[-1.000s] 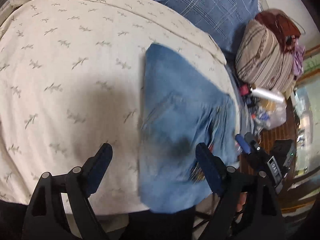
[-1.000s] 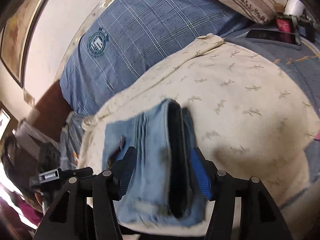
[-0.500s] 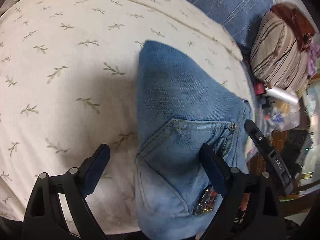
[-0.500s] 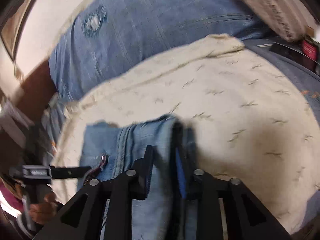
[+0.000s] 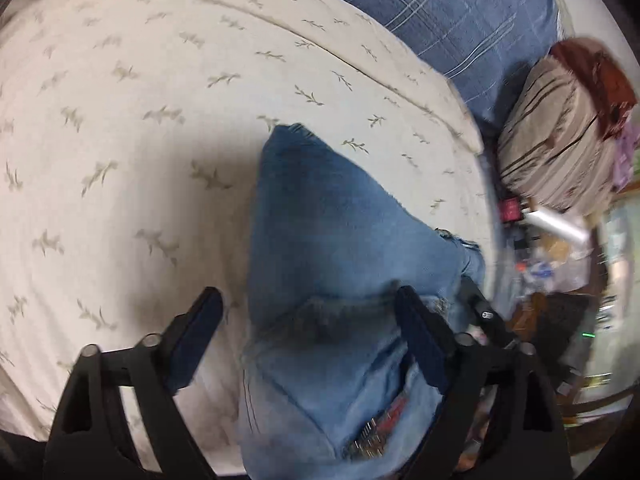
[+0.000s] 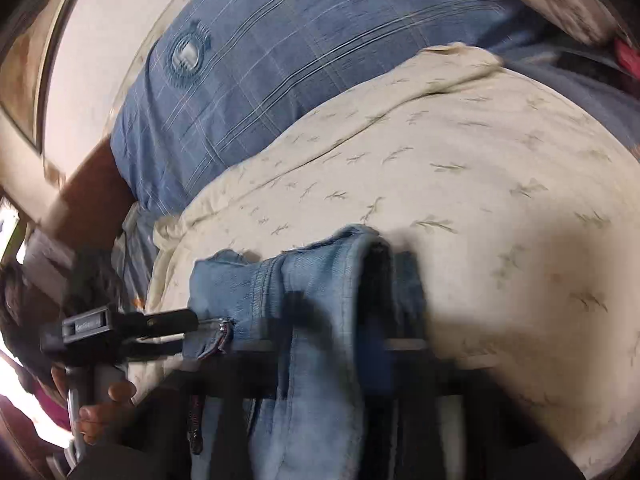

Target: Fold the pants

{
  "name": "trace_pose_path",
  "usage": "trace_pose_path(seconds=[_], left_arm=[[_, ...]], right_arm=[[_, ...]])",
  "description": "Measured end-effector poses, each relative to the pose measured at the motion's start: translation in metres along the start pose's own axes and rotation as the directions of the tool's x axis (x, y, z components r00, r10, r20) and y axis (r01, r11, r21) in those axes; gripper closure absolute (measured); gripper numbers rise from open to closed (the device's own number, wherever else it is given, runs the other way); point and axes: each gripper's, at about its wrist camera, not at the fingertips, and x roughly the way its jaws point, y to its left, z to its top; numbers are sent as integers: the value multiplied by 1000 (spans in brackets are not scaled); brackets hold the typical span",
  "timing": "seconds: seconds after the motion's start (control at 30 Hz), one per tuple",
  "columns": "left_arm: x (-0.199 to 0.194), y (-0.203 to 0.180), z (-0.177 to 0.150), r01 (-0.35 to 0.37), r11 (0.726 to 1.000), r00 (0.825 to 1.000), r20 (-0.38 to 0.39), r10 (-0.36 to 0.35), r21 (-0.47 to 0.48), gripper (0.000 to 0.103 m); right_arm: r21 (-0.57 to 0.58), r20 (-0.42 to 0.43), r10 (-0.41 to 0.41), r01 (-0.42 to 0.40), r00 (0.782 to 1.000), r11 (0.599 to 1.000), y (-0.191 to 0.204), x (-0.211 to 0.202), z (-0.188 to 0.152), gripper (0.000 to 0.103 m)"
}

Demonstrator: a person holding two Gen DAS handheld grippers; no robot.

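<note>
Folded blue jeans (image 5: 328, 240) lie on a cream leaf-print bedspread (image 5: 120, 140) near its front edge. My left gripper (image 5: 308, 320) is open, its right finger (image 5: 420, 344) over the jeans' pocket area and its left finger (image 5: 196, 332) over bare bedspread. In the right wrist view the jeans (image 6: 320, 280) show as a thick folded stack. My right gripper (image 6: 336, 320) is shut on the stack's folded edge, blurred by motion. The left gripper's body (image 6: 120, 328) shows there at the left, held by a hand.
A blue plaid pillow (image 5: 460, 12) lies behind the bedspread; it also shows in the right wrist view (image 6: 280, 60). A striped beige bundle (image 5: 560, 132) and small clutter (image 5: 552, 240) sit at the right. The bed's front edge runs just below the jeans.
My right gripper has closed from open onto the folded jeans' edge. My left gripper stays open and has shifted slightly over the jeans.
</note>
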Motion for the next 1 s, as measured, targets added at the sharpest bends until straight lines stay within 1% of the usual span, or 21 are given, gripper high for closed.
trace_pose_path(seconds=[0.03, 0.07, 0.1, 0.13, 0.2, 0.27, 0.3, 0.33, 0.5, 0.6, 0.67, 0.7, 0.73, 0.77, 0.8, 0.83, 0.87, 0.9, 0.93, 1.0], left_arm=[[6, -4, 1, -30, 1000, 1000, 4, 30, 10, 21], [8, -4, 2, -37, 999, 999, 5, 37, 10, 21], [12, -2, 3, -36, 999, 999, 1, 36, -1, 21], [13, 1, 3, -27, 1000, 1000, -2, 27, -13, 21], [13, 1, 4, -17, 1000, 1000, 0, 17, -26, 21], [12, 1, 3, -25, 1000, 1000, 6, 25, -16, 21], [11, 0, 2, -31, 999, 999, 10, 31, -13, 21], [10, 0, 1, -34, 999, 999, 12, 34, -12, 21], [6, -1, -3, -42, 999, 999, 16, 43, -20, 21], [0, -1, -9, -45, 999, 999, 11, 45, -15, 21], [-10, 2, -20, -43, 999, 999, 6, 43, 6, 21], [-15, 5, -27, -37, 999, 999, -2, 37, 21, 21], [-20, 9, -36, -15, 999, 1000, -15, 16, 33, 21], [-25, 16, -47, 24, 999, 999, -28, -23, 32, 21], [-28, 25, -61, 57, 998, 998, -42, -56, 19, 21], [-26, 32, -73, 70, 997, 995, -65, -69, 11, 21], [-21, 35, -80, 76, 997, 993, -87, -75, 9, 21], [-15, 39, -87, 90, 996, 989, -114, -89, 1, 21], [-12, 41, -91, 103, 995, 986, -127, -104, -17, 21], [-11, 40, -93, 113, 993, 983, -143, -117, -35, 22]], right_arm=[[-39, 46, -31, 33, 998, 999, 6, -6, 1, 96], [-54, 55, -56, 59, 997, 997, 7, -5, 1, 96], [-54, 33, -91, 93, 995, 994, 2, 1, 2, 96], [-46, 3, -130, 130, 992, 990, -5, 9, 0, 94], [-50, -19, -145, 144, 989, 988, -12, 16, -4, 96], [-42, -17, -139, 138, 990, 990, -11, 12, -4, 96], [-35, -18, -130, 129, 991, 991, -10, 9, -4, 95], [-27, -16, -124, 123, 992, 992, -10, 7, -4, 90], [31, -33, -88, 89, 996, 996, -12, -10, -10, 87], [61, -49, -47, 50, 998, 997, -13, -21, -17, 73], [86, -55, -11, 16, 998, 996, -13, -32, -26, 61], [103, -59, 25, -18, 998, 995, -14, -38, -34, 59], [116, -58, 56, -49, 997, 992, -15, -42, -41, 55], [126, -60, 80, -72, 995, 989, -16, -44, -47, 50], [133, -72, 102, -92, 992, 987, -17, -43, -57, 49], [127, -88, 95, -84, 992, 988, -17, -40, -63, 49], [95, -118, 64, -52, 991, 994, -14, -34, -70, 55], [46, -127, 24, -18, 992, 999, -7, -31, -73, 62], [1, -135, 7, -7, 991, 1000, 1, -31, -75, 84], [-70, -98, -17, 10, 995, 998, 18, -40, -73, 88]])
